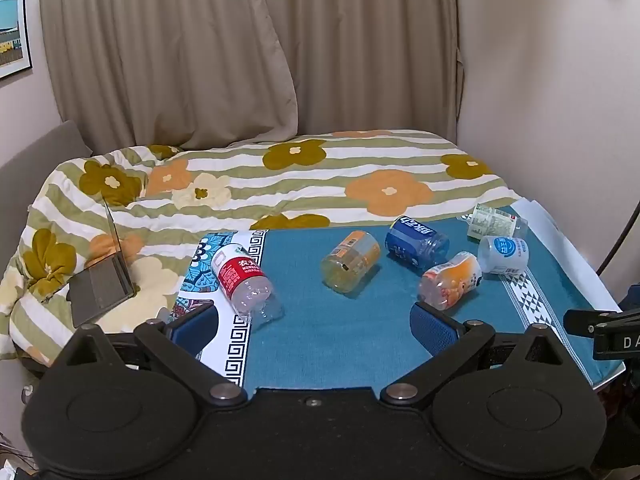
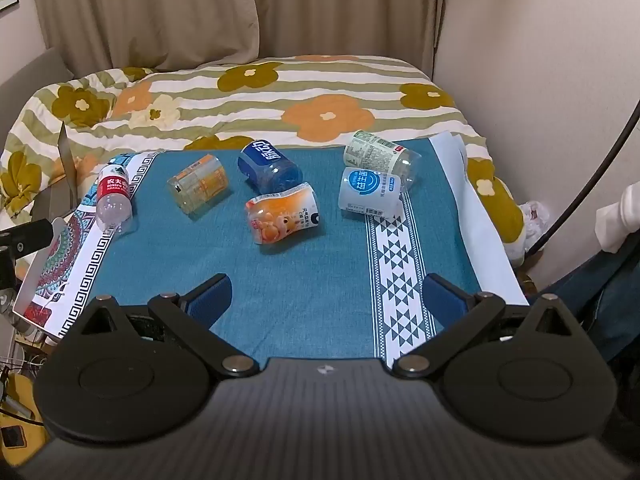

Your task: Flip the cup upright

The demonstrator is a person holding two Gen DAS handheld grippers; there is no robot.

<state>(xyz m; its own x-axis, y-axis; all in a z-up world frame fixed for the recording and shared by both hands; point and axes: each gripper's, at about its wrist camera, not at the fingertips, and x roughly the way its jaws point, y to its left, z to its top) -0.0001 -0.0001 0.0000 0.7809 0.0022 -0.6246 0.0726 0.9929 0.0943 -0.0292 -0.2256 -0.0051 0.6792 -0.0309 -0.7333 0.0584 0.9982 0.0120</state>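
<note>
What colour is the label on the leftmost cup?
Red with white lettering on the leftmost cup; clearest in the left wrist view.

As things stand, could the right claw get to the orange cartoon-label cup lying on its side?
Probably yes. The right claw is open, and bare blue tablecloth lies between it and the orange cup; the nearby cups sit behind or beside that one.

table (image 2: 460, 200) w/ teal cloth (image 2: 312, 264) | 6 cut bottle-cups (image 2: 284, 212) — all on sides

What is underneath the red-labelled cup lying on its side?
The red-labelled cup rests on the patterned white border beside the teal cloth. The table beneath is covered.
</note>
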